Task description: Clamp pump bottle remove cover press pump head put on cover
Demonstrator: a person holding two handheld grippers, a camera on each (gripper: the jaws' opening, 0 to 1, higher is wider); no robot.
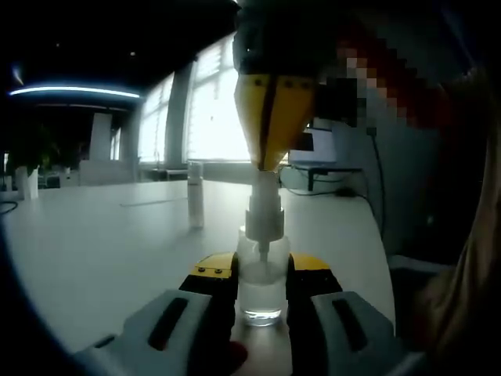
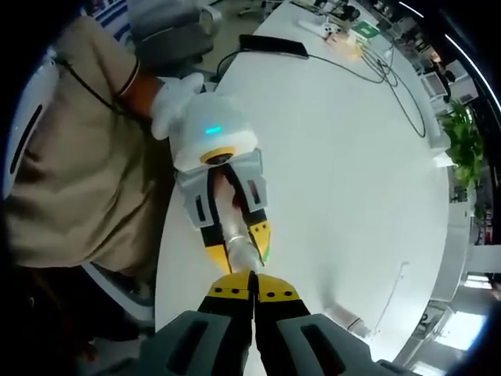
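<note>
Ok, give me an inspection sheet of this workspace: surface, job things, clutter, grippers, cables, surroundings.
Surface: white table, mostly bare.
Job's things: clear pump bottle upright; cover standing apart behind it.
Clutter: small items at the far end.
Grippers: left gripper clamps the bottle; right gripper, shut, presses on the pump head.
Cables: black cables at the far end.
Surroundings: windows, plant, person's sleeve.

My left gripper view is dim and backlit by blown-out windows (image 1: 207,110); right gripper view's bright, table (image 2: 352,157) glaring white, edges badly warped.
</note>
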